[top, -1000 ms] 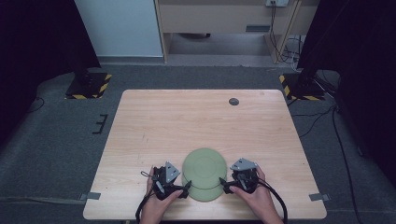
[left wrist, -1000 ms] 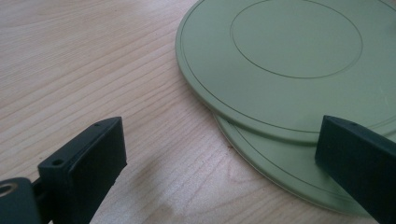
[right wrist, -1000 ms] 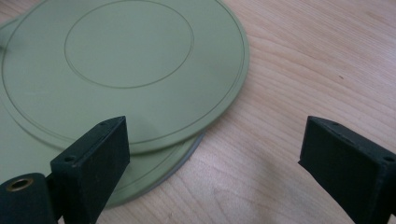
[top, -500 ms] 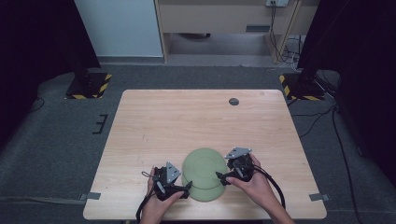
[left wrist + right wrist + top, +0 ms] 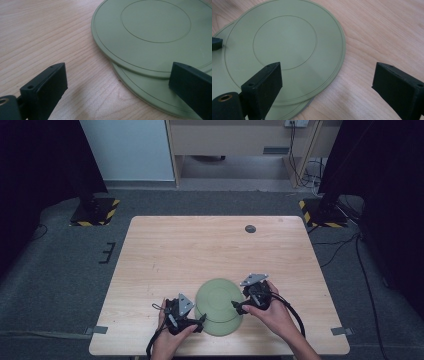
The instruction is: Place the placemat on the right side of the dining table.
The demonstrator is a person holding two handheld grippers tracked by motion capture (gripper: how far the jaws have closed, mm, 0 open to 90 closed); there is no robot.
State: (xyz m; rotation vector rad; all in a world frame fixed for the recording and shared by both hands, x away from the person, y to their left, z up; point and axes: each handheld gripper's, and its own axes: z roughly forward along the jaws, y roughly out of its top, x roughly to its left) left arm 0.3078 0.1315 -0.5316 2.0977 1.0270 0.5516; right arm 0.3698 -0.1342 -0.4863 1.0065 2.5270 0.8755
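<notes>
Two flat green plates lie stacked near the table's front edge, the upper plate (image 5: 218, 296) (image 5: 155, 32) (image 5: 284, 42) shifted off the lower plate (image 5: 222, 327) (image 5: 150, 92) (image 5: 219, 72). My left gripper (image 5: 199, 323) (image 5: 117, 80) is open at the stack's front left rim, with its right jaw over the lower plate's edge. At the right rim my right gripper (image 5: 237, 308) (image 5: 327, 80) is open too, its left jaw above the upper plate. Neither holds anything. The left gripper's tip (image 5: 215, 43) shows at the far side of the stack.
The wooden table (image 5: 200, 250) carries a small dark round disc (image 5: 250, 228) near its back edge. Black stands with yellow-striped bases (image 5: 95, 210) (image 5: 320, 212) sit on the grey floor behind the table. The front edge lies just below both hands.
My right gripper has moved a little away from the front edge and turned in along the stack's right rim. The left gripper has hardly moved.
</notes>
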